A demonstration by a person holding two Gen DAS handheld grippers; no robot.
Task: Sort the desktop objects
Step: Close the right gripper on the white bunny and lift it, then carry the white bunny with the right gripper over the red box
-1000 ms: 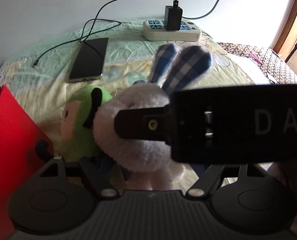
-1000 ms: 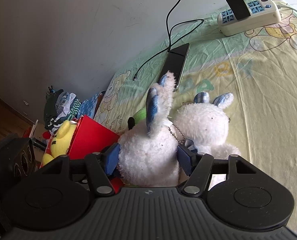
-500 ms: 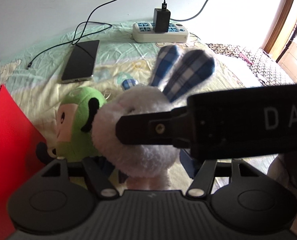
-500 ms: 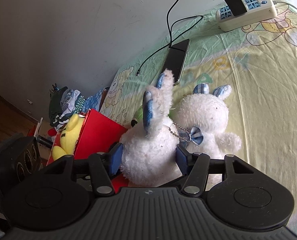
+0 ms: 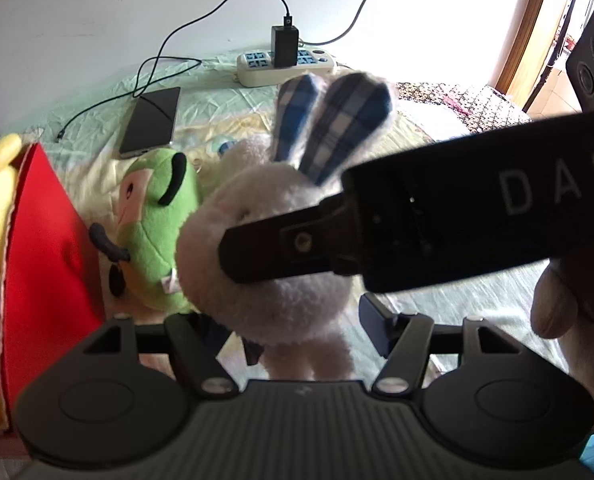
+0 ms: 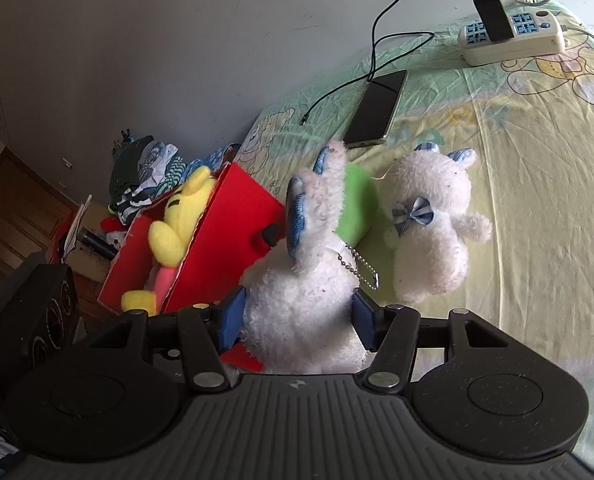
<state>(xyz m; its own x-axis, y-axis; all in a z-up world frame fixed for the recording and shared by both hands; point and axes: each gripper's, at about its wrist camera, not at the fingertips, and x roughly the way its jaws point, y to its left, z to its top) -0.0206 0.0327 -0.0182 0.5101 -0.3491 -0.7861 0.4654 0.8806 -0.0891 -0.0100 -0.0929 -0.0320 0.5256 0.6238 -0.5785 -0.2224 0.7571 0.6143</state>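
A white rabbit plush (image 6: 305,300) with blue plaid ears hangs in the air, and my right gripper (image 6: 297,320) is shut on its body with both blue pads pressed in. In the left wrist view the same rabbit (image 5: 289,312) fills the middle, with a black finger (image 5: 297,244) of the right gripper across it. My left gripper (image 5: 291,328) stands open around the rabbit's lower body without touching it. A red box (image 6: 225,232) holding a yellow plush (image 6: 181,216) sits just left of the rabbit.
A green plush (image 5: 153,216) lies against the red box (image 5: 45,264). A second white plush (image 6: 433,232) with a plaid bow lies on the bedsheet to the right. A phone (image 6: 377,108), its cable and a power strip (image 6: 513,40) are farther back near the wall.
The right gripper has carried the rabbit upward and toward the red box. The yellow plush inside the box has come into view. The left gripper's fingers stay apart.
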